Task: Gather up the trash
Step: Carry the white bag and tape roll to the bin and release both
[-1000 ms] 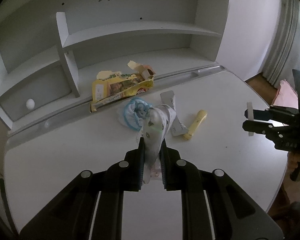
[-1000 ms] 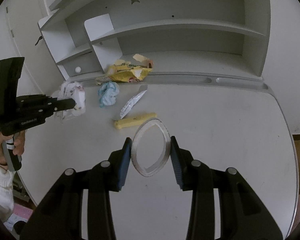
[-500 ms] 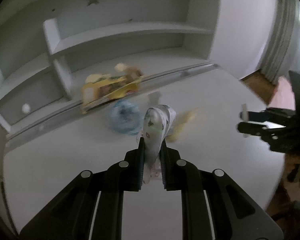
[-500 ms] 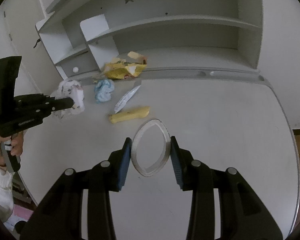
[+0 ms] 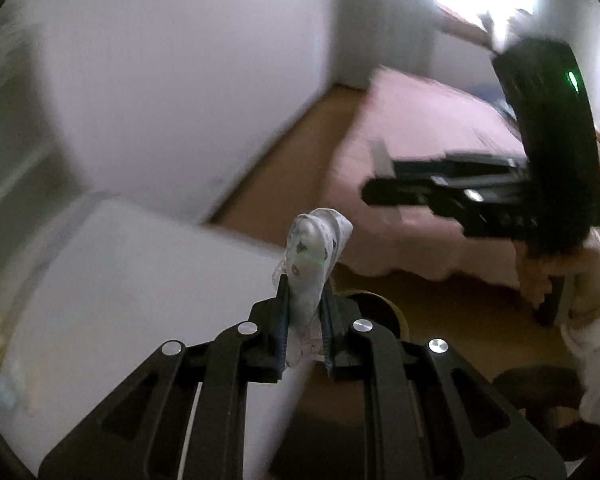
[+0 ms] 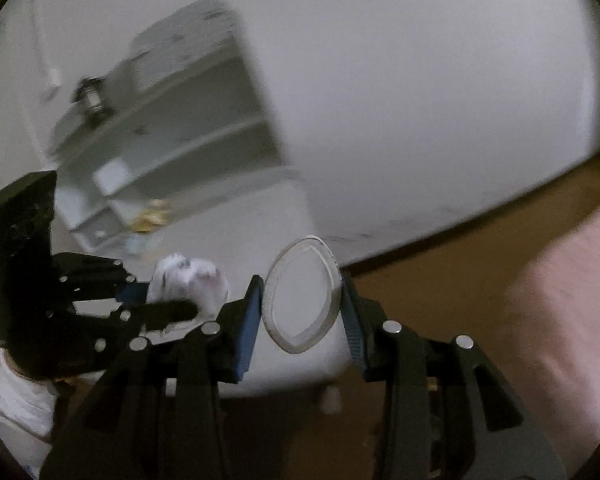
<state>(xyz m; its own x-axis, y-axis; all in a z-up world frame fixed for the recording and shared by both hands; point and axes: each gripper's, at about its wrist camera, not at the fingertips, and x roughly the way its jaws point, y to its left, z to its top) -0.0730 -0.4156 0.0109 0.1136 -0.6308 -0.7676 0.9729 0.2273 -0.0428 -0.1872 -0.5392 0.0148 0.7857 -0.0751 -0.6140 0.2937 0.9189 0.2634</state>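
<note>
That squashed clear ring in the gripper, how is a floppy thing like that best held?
As the right hand-held gripper holds it: pads on the thin ring band's opposite outer sides, approaching end-on. The loop has flexed into a pointed oval between the pads, so a gentle squeeze seems enough.

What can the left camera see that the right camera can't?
Only the left wrist view shows a dark round opening with a yellow rim on the floor just behind the left gripper, and the person's hand on the right gripper's handle.

Only the right wrist view shows the blurred shelves with yellow trash below them.

Both show the left gripper shut on a crumpled wrapper, the right gripper squeezing a bent white ring, the white desk, brown floor and pink bedding.
</note>
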